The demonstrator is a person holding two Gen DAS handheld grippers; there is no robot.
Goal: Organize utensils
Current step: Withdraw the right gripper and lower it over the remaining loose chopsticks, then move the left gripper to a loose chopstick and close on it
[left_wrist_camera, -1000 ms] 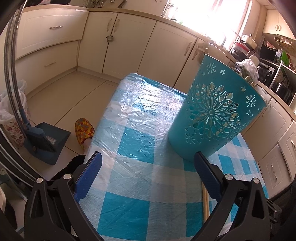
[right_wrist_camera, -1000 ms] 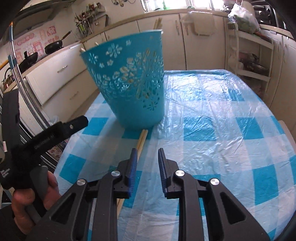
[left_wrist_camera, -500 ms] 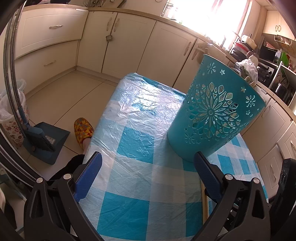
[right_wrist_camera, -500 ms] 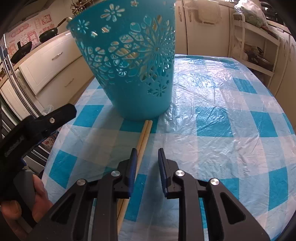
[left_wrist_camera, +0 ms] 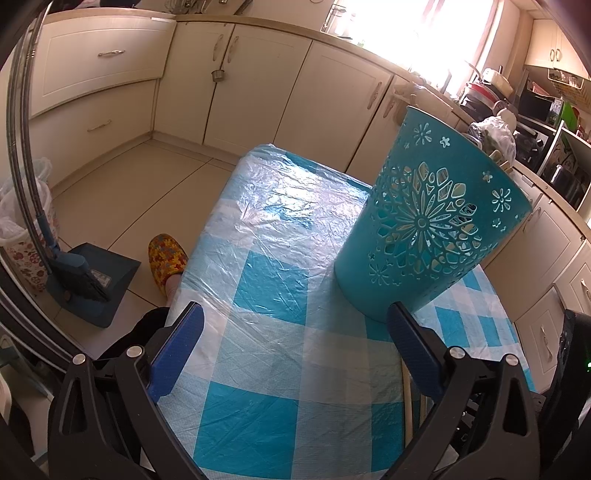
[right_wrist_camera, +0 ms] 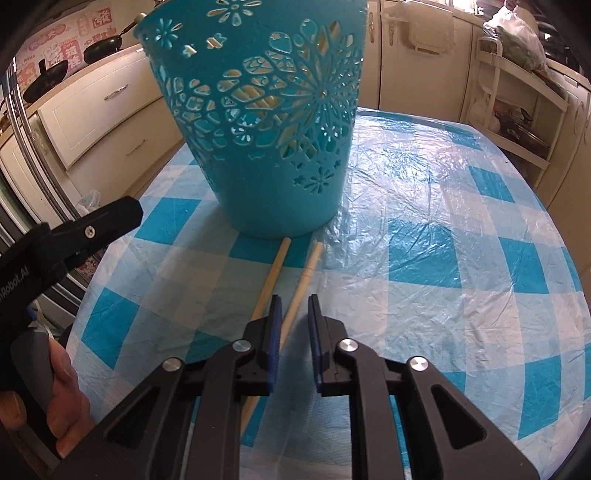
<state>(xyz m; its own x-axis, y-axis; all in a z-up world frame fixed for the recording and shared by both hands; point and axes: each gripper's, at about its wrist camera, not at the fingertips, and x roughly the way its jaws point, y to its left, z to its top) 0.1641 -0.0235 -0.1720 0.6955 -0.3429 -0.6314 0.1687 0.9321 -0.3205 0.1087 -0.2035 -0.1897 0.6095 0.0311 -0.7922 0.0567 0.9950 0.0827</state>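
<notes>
1. Right gripper (right_wrist_camera: pixel 293 314): black plastic with blue ridged pads, jaws closing around one pale round wooden chopstick (right_wrist_camera: pixel 300 286), not yet pinching it.
2. Left gripper (left_wrist_camera: pixel 293 330) gapes wide, empty; its body reads "nRobot.AI".
3. Second chopstick (right_wrist_camera: pixel 271 275) alongside on crinkled checked plastic tablecloth (right_wrist_camera: pixel 443 258).
4. Beyond, teal perforated floral basket (right_wrist_camera: pixel 266 122).

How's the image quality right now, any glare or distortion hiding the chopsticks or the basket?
Left wrist view: window blown out white, sheen on the plastic table cover, fisheye bends the cabinets; only a sliver of chopsticks shows. Right wrist view: sharp, even light, mild glare on the cover right of the teal basket; both chopsticks are clearly visible.
</notes>
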